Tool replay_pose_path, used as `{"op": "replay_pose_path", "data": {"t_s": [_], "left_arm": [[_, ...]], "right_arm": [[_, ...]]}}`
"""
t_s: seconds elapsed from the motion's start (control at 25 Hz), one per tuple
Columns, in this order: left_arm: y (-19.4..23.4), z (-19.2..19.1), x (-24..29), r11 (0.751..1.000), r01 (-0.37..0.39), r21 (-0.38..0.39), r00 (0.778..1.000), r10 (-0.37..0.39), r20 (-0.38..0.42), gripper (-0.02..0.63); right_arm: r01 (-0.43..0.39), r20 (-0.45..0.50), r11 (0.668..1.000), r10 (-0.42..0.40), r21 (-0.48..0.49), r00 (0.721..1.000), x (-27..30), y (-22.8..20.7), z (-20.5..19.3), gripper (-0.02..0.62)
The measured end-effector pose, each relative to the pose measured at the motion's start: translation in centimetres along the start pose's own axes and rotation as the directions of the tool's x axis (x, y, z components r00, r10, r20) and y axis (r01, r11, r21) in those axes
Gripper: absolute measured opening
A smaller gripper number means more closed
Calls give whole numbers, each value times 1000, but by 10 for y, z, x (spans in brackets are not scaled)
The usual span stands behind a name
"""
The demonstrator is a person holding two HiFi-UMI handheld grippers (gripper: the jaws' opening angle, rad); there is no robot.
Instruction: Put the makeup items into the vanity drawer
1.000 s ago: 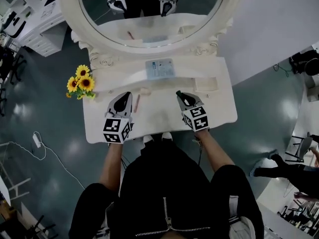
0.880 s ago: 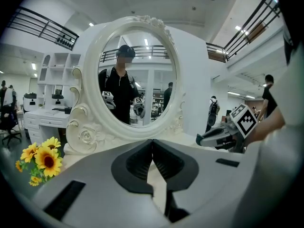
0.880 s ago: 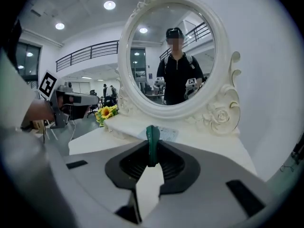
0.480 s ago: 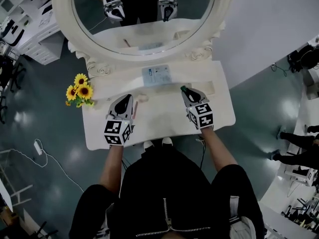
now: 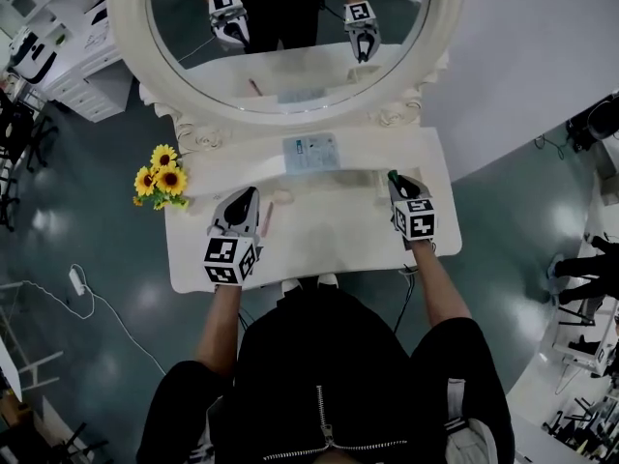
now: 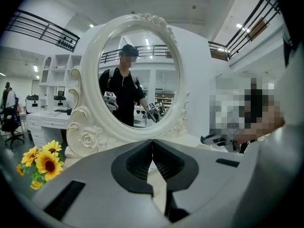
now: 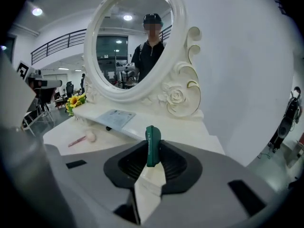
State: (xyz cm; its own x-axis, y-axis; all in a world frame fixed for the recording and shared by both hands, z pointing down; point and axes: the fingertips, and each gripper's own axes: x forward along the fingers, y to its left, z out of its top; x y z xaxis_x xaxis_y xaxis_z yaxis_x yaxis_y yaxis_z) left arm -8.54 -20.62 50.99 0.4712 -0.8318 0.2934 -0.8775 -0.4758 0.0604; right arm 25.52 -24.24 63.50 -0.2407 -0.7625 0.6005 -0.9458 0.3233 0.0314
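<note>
Clamping a slim dark green cosmetic tube (image 7: 152, 146) upright between the tips of the right gripper (image 5: 395, 182), with the jaws just starting to ease apart and both pads touching the tube's sides. Positioned over the right part of the white vanity table (image 5: 319, 254), nose toward a raised white shelf (image 7: 183, 127) directly ahead.

Ahead and to the left of that gripper, lying flat on the shelf: a pale blue card (image 7: 116, 118). Farther left and lower, on the tabletop: a thin pink stick (image 7: 76, 140) with a small pale round puff (image 7: 90, 136) at its far end. Straight ahead and above, beyond the shelf: a large oval mirror in a carved white frame (image 7: 176, 96), reflecting a person in dark clothes and both grippers.

Pinched fully together, with nothing between the tips: the left gripper (image 6: 152, 144), over the left part of the same tabletop, with the pink stick just beside its right flank. Off to its left, past the table's corner: a bunch of yellow sunflowers (image 6: 45, 158).

Well apart from each other, both grippers, and both pointing toward the mirror.
</note>
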Motion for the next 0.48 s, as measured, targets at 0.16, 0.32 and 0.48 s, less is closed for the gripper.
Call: {"op": "replay_pose_path", "data": {"t_s": [0.16,0.32,0.48], "left_arm": [[9,-2,-4,1000,-22,-4,1000,22,-6,21],[15,-5,-9,999,-42,-8,999,42,-13,21],[19,-8,-15,998,-57,-11,998,57,-17,21]], "right_arm": [[24,-85,999,-21,36,996,19,-15,-27,101],[49,-142,996,-38,77,989,31,-25,-46,125],[66,-174,994,-50,92,983,36,-28,-54,173]]}}
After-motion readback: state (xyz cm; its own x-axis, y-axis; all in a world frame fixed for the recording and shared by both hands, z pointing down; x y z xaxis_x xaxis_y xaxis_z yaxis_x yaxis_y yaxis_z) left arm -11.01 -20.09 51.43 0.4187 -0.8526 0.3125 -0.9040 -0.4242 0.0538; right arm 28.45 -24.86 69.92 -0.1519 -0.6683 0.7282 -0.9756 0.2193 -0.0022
